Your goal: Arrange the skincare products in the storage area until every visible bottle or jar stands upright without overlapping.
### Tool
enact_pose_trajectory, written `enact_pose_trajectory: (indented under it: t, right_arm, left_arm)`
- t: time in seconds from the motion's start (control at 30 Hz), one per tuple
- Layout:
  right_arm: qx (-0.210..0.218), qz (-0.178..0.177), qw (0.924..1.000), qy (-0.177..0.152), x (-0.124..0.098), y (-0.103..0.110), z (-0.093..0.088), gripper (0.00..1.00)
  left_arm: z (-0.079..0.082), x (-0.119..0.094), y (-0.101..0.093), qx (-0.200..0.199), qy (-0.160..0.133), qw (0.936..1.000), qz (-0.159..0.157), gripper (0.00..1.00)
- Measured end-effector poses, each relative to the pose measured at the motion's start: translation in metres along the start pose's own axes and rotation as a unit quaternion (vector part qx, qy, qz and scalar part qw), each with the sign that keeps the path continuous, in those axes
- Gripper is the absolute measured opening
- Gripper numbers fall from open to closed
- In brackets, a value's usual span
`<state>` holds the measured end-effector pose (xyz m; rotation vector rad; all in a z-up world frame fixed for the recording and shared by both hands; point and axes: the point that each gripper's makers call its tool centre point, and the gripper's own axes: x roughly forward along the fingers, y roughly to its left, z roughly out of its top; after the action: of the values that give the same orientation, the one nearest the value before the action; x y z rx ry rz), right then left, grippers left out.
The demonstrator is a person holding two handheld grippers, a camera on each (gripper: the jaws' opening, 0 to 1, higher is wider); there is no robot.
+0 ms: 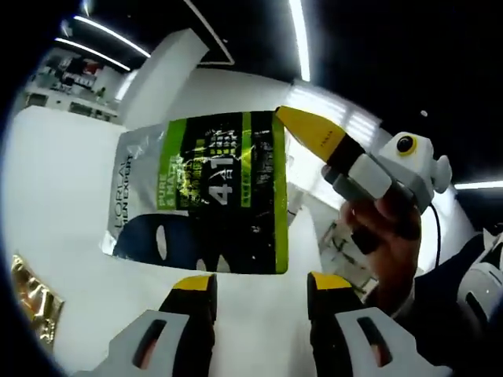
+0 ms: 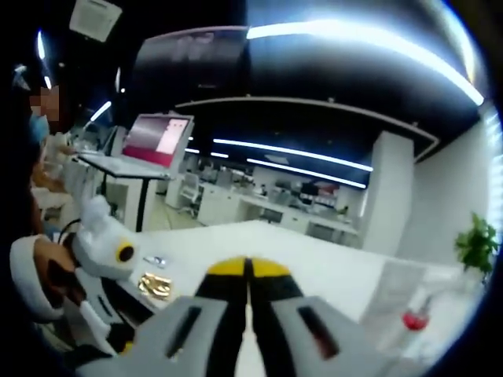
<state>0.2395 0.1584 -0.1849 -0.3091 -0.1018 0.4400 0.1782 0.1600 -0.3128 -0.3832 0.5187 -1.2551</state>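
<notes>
Pinching the sachet (image 1: 206,192) by its corner, the right gripper (image 1: 292,118) held it aloft; the left gripper's (image 1: 259,292) jaws stood apart, seemingly ready to take it.

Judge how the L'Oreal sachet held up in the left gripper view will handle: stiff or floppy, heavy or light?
The L'Oreal sachet looks like a flat foil pouch, so probably light and somewhat floppy. It hangs from one top corner at the right gripper, so it may swing or twist. Its glossy silver face suggests it could slip; the left gripper stands open below.
</notes>
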Motion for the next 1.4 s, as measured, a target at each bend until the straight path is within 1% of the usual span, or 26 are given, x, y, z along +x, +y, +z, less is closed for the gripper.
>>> enact_pose_trajectory:
  t: [0.13,0.23,0.33,0.43,0.5,0.6,0.67,0.77,0.93,0.97,1.03,1.07,1.1,1.13,1.17,1.2,1.27,1.33,1.37,1.4]
  right_arm:
    - [0.001,0.002,1.0,-0.003,-0.002,0.0,0.002,0.0]
    - [0.002,0.005,1.0,-0.003,-0.003,0.001,0.003,0.0]
    - [0.001,0.006,1.0,-0.005,-0.004,0.001,0.005,0.0]
    - [0.006,0.006,1.0,-0.004,-0.005,-0.002,0.004,0.0]
    - [0.008,0.005,1.0,-0.003,-0.005,-0.004,0.003,0.0]
    - [0.01,0.003,0.9999,-0.001,-0.007,-0.006,0.001,0.0]
    - [0.012,0.002,0.9999,0.001,-0.008,-0.008,-0.001,0.0]
    - [0.017,0.002,0.9998,0.002,-0.01,-0.009,-0.002,0.0]
    - [0.02,0.007,0.9997,0.01,-0.013,-0.008,-0.008,0.0]
    - [0.022,0.008,0.9997,0.01,-0.013,-0.008,-0.009,0.0]
    - [0.025,0.011,0.9995,0.013,-0.014,-0.005,-0.011,0.0]
    - [0.025,0.013,0.9995,0.014,-0.015,-0.004,-0.012,0.0]
    - [0.024,0.015,0.9995,0.015,-0.015,-0.003,-0.013,0.0]
    - [0.023,0.017,0.9994,0.018,-0.016,-0.001,-0.015,0.0]
    - [0.022,0.018,0.9994,0.021,-0.016,0.0,-0.018,0.0]
    - [0.021,0.018,0.9993,0.024,-0.016,0.0,-0.021,0.0]
    - [0.018,0.023,0.999,0.035,-0.016,0.002,-0.027,0.0]
    - [0.015,0.023,0.9989,0.039,-0.016,0.005,-0.032,0.0]
    - [0.008,0.024,0.9987,0.044,-0.016,0.007,-0.036,0.0]
    - [-0.004,0.028,0.9979,0.058,-0.016,0.009,-0.042,0.0]
  left_arm:
    - [0.005,-0.004,0.001,-0.02,-0.011,0.9997,-0.012,0.47]
    - [0.015,-0.009,0.007,-0.037,-0.026,0.9988,-0.02,0.47]
    - [0.021,-0.012,0.006,-0.054,-0.04,0.997,-0.038,0.48]
    - [0.021,-0.015,0.004,-0.057,-0.046,0.9964,-0.043,0.48]
    - [0.023,-0.017,0.001,-0.063,-0.051,0.9953,-0.053,0.48]
    - [0.027,-0.02,-0.003,-0.091,-0.068,0.9909,-0.073,0.5]
    - [0.029,-0.021,-0.004,-0.106,-0.074,0.9881,-0.083,0.5]
    - [0.034,-0.022,-0.003,-0.121,-0.089,0.9846,-0.089,0.5]
    - [0.044,-0.027,-0.01,-0.149,-0.115,0.9753,-0.116,0.48]
    - [0.047,-0.03,-0.007,-0.154,-0.119,0.9737,-0.118,0.47]
    - [0.051,-0.032,0.001,-0.16,-0.124,0.973,-0.11,0.49]
    - [0.045,-0.03,0.007,-0.173,-0.111,0.9739,-0.096,0.52]
    - [0.046,-0.029,0.011,-0.173,-0.117,0.9737,-0.09,0.52]
    - [0.046,-0.03,0.013,-0.184,-0.124,0.9711,-0.09,0.5]
    - [0.048,-0.031,0.016,-0.203,-0.127,0.9664,-0.094,0.49]
    - [0.051,-0.032,0.017,-0.21,-0.132,0.9636,-0.1,0.47]
    - [0.049,-0.031,0.019,-0.212,-0.129,0.9641,-0.094,0.46]
    - [0.046,-0.029,0.03,-0.203,-0.128,0.969,-0.06,0.45]
    - [0.045,-0.029,0.032,-0.209,-0.129,0.9681,-0.052,0.43]
    - [0.045,-0.029,0.035,-0.212,-0.129,0.9676,-0.047,0.4]
